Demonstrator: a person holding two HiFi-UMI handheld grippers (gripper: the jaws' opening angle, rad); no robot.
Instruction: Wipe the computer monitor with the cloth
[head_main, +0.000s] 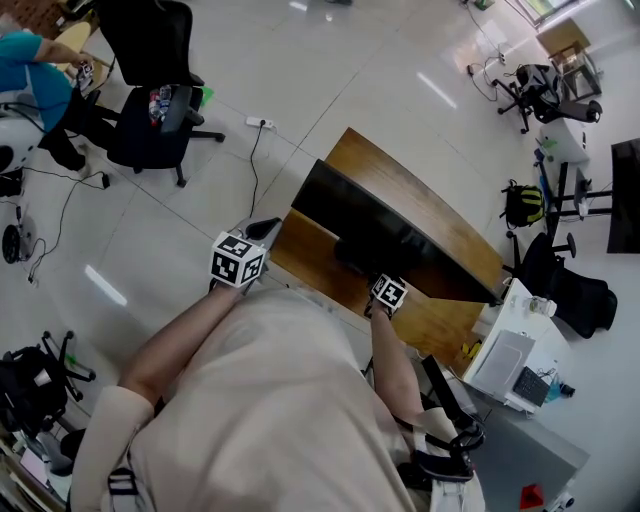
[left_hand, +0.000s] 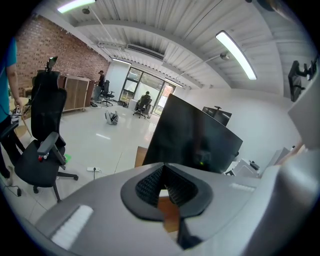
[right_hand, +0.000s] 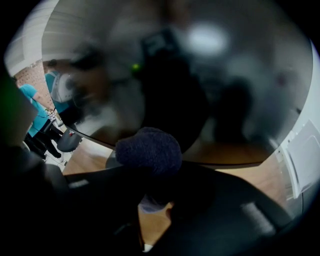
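Note:
A black computer monitor (head_main: 400, 235) stands on a wooden desk (head_main: 420, 195). Its dark glossy screen (right_hand: 200, 75) fills the right gripper view at very close range. My right gripper (right_hand: 150, 167) is shut on a dark blue fuzzy cloth (right_hand: 149, 150), whose bunched end sticks out towards the screen's lower part. In the head view that gripper (head_main: 388, 292) sits at the monitor's near face. My left gripper (left_hand: 163, 189) is shut and empty, held off the desk's left end; the monitor (left_hand: 192, 137) stands ahead of it and a little right. Its marker cube (head_main: 238, 260) shows beside the desk corner.
A black office chair (head_main: 150, 110) stands on the white floor at the far left, with a power strip (head_main: 260, 123) and cable near it. A person in a teal top (head_main: 30, 80) sits at the far left. A white unit (head_main: 510, 360) lies right of the desk.

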